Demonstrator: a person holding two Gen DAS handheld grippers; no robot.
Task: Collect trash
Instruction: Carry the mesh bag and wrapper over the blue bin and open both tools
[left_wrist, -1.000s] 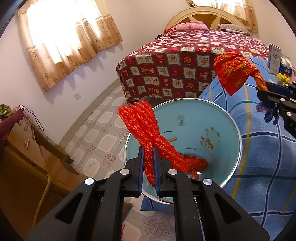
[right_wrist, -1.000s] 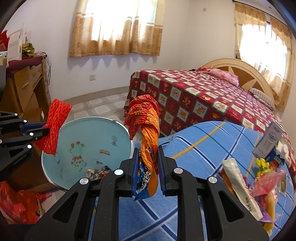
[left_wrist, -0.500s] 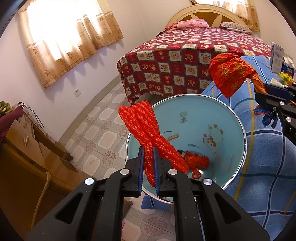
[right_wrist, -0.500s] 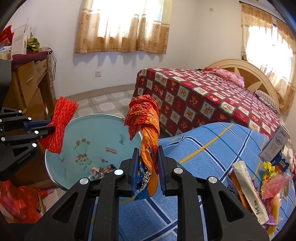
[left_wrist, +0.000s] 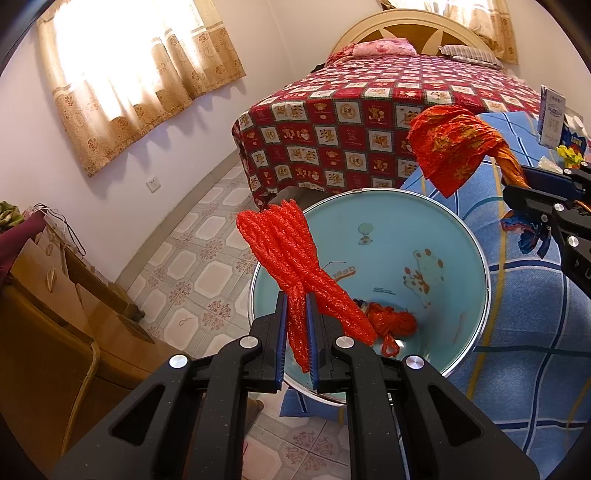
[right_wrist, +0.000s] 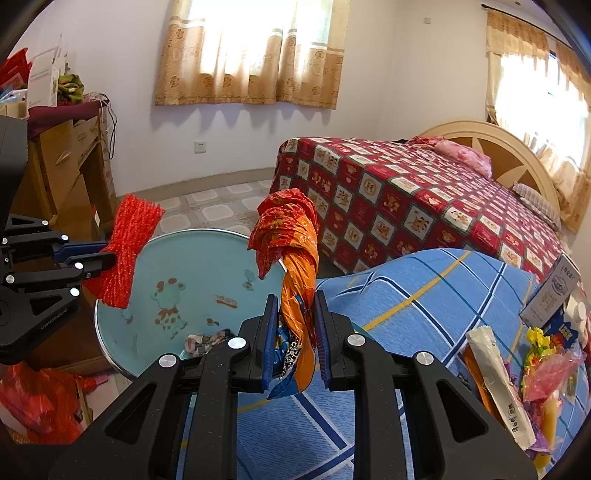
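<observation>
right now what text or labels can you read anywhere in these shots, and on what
"deer": inside wall of the blue bin, printed upside down.
"GOHAOBOCAI" or similar: side of the left gripper, too small to be sure.
White box: print too small to read.
White packet: characters too blurred.

Left gripper (left_wrist: 296, 332) sits over the near rim of the bin (left_wrist: 476, 332), pinching a foam net (left_wrist: 291, 251) that sticks up above it. Across from it, to the right, the right gripper (right_wrist: 295, 332) holds a crumpled wrapper (right_wrist: 291, 240) just beside the bin's far rim, above the table cloth (right_wrist: 424, 288). Inside the bin, at the bottom, lies a wad of scraps (left_wrist: 391, 321). Beyond the bin stands the bed (left_wrist: 369, 122), pillows at its far end. More wrappers (right_wrist: 517, 387) and a carton (right_wrist: 554, 291) lie on the cloth to the right. A cabinet (left_wrist: 48, 314) stands left.
</observation>
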